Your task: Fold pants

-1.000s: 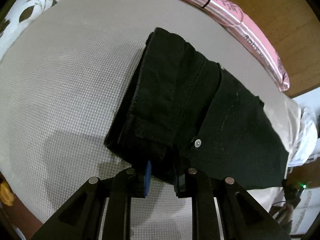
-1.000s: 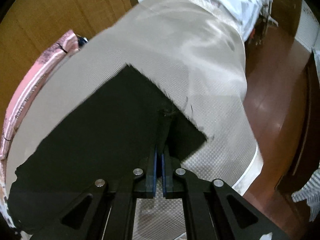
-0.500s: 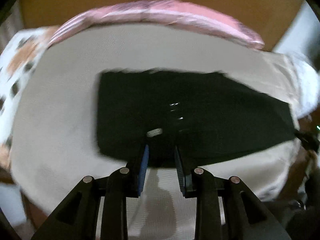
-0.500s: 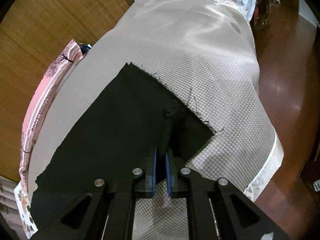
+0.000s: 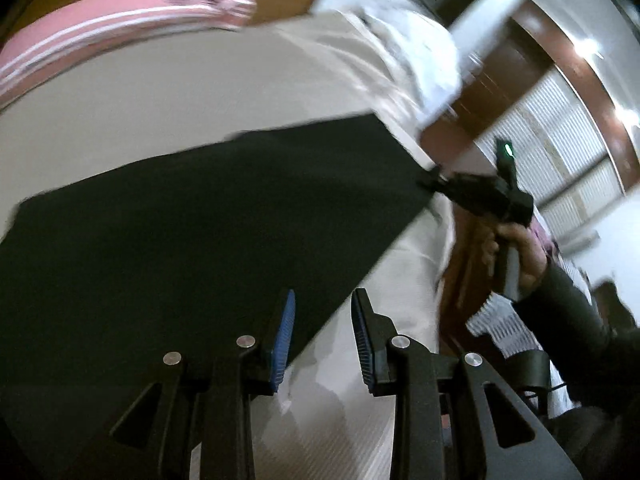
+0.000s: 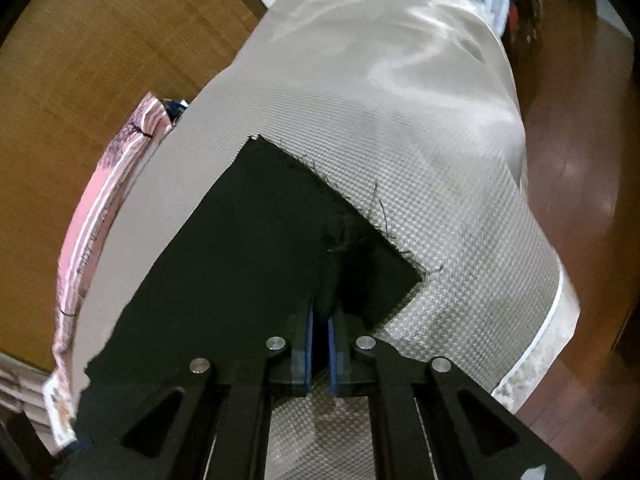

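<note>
Bed cover (image 6: 440, 128): beige, woven with a fine raised grid, glossy and rumpled toward its far end, pale band along the near edge.
Pink striped pillow (image 6: 100, 208): lies along the far edge of the bed cover, against the wood panel; dark print on it, too blurred to read.
Wood panel (image 6: 100, 52): honey-brown, fine grain, rises behind the pillow.
Floor (image 6: 580, 160): dark reddish-brown wood, shiny with reflections, beside the bed.
White cloth (image 5: 412, 52): bunched at the far end of the bed; blurred.
Floral fabric (image 6: 60, 404): pale, orange flowers, beside the pillow's end.
</note>
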Demonstrator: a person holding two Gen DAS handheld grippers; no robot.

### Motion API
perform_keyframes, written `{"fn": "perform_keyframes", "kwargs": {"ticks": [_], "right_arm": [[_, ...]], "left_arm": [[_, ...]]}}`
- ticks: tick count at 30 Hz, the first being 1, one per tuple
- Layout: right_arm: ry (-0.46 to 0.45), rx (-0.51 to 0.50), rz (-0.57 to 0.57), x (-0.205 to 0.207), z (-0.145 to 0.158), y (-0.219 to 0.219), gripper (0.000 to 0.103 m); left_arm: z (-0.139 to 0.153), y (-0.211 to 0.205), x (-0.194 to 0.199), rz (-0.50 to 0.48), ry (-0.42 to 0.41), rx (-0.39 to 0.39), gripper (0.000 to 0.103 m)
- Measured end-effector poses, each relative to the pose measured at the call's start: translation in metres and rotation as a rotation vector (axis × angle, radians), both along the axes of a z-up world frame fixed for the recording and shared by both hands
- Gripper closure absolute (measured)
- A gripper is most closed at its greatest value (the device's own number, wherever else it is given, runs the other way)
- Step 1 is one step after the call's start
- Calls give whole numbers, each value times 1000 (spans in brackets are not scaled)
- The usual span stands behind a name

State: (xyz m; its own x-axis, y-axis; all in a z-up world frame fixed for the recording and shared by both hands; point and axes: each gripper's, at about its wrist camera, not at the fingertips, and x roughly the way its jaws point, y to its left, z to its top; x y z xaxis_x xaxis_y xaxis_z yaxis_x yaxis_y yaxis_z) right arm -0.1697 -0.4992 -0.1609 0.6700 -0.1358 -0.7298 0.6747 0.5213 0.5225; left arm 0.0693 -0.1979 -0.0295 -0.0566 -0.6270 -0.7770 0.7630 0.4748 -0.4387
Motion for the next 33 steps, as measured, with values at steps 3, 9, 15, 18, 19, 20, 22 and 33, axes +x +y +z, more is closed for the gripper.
{"fn": "perform_keyframes", "kwargs": {"ticks": [3,9,15,18,19,20,22,33], "right_arm": [[10,-30,9,2,2,2,99],[-8,-49,15,-3,5,1,100],[-19,-82,30,-8,9,3,100],[-14,-80,26,-8,8,3,100],[-11,-83,23,-9,8,3,100],[-4,-90,16,-10,7,3,100],[-4,-86,15,-11,5,4,100],[3,-126,1,-18,9,13,101]], "left_arm": [[-8,-32,-13,-83,9,7,72],[-34,-60,-31,-169,48,62,74],[-47,-62,-31,-150,101,94,77],[-28,-63,-29,-150,61,40,77],[-23,-64,-28,-151,55,19,76],[-17,-65,-27,-143,35,0,76],[-16,-68,-24,-136,7,-5,75],[-50,-79,-17,-109,54,88,76]]}}
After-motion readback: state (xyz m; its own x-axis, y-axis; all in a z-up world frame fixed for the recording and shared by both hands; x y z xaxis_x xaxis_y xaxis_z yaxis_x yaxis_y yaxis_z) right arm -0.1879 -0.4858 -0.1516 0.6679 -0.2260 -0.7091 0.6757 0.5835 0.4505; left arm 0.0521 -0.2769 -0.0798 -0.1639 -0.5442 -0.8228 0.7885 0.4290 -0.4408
